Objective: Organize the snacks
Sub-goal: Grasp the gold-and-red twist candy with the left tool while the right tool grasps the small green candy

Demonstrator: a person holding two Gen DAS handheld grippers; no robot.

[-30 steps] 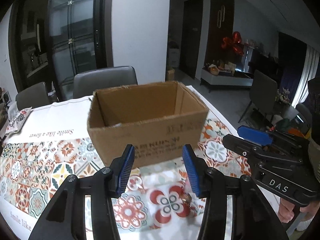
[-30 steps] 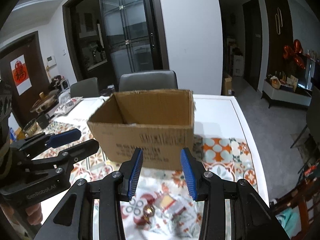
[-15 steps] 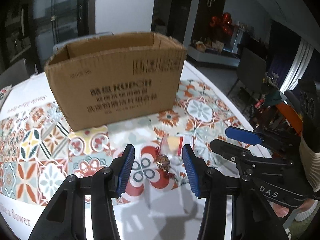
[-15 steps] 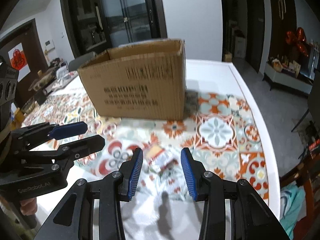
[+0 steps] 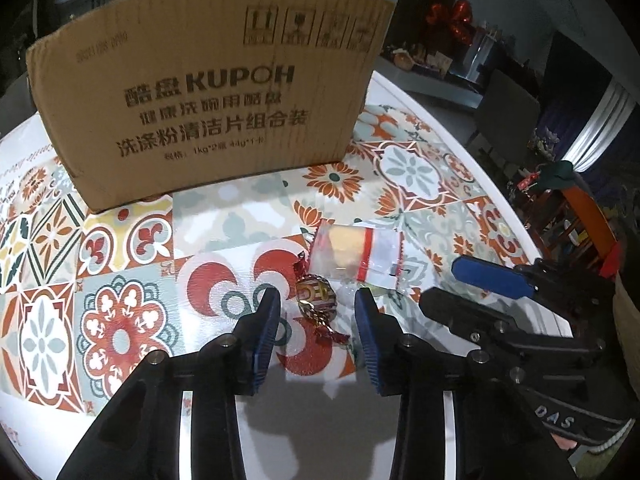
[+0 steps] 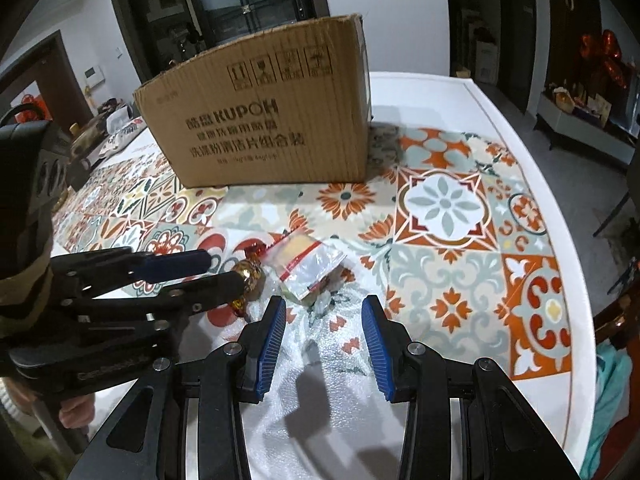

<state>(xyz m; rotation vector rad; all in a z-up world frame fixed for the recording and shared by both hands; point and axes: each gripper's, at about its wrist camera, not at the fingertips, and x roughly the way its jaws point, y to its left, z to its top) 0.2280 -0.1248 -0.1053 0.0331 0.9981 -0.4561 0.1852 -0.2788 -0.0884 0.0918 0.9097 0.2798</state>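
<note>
Candy (image 5: 316,300) sits untouched between the left gripper's (image 5: 317,309) closing fingers; right gripper's (image 6: 323,312) fingers open.

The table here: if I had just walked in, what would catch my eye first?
Probably the big cardboard box printed KUPOH, standing at the back of the brightly tiled tablecloth. In front of it lie a gold-and-red wrapped candy and a clear snack packet with red stripes. The left gripper, blue-padded, has its jaws closing either side of the candy, not yet pressing it, while the right gripper hovers open just short of the packet.
</note>
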